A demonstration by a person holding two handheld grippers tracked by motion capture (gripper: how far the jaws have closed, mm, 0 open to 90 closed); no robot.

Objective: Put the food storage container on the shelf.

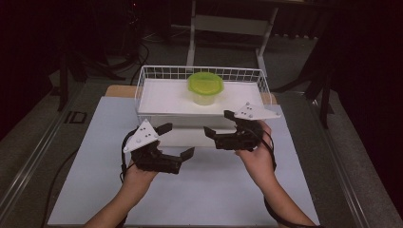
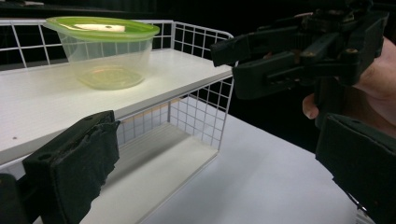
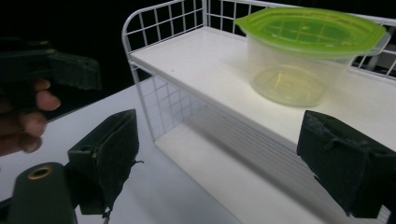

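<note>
L tongs (image 1: 179,141) apart, empty | R tongs (image 1: 217,123) apart, empty | green-lid tub (image 1: 205,87) on rack (image 1: 157,97) | no legible txt

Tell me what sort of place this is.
Probably a lab or recording workspace, not a home: a white mat-covered table on a dark carpeted floor, handheld grippers with cameras, and one wire shelf holding a lidded container.

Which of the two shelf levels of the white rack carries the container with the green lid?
The upper shelf carries the container; the lower shelf beneath it lies bare.
</note>
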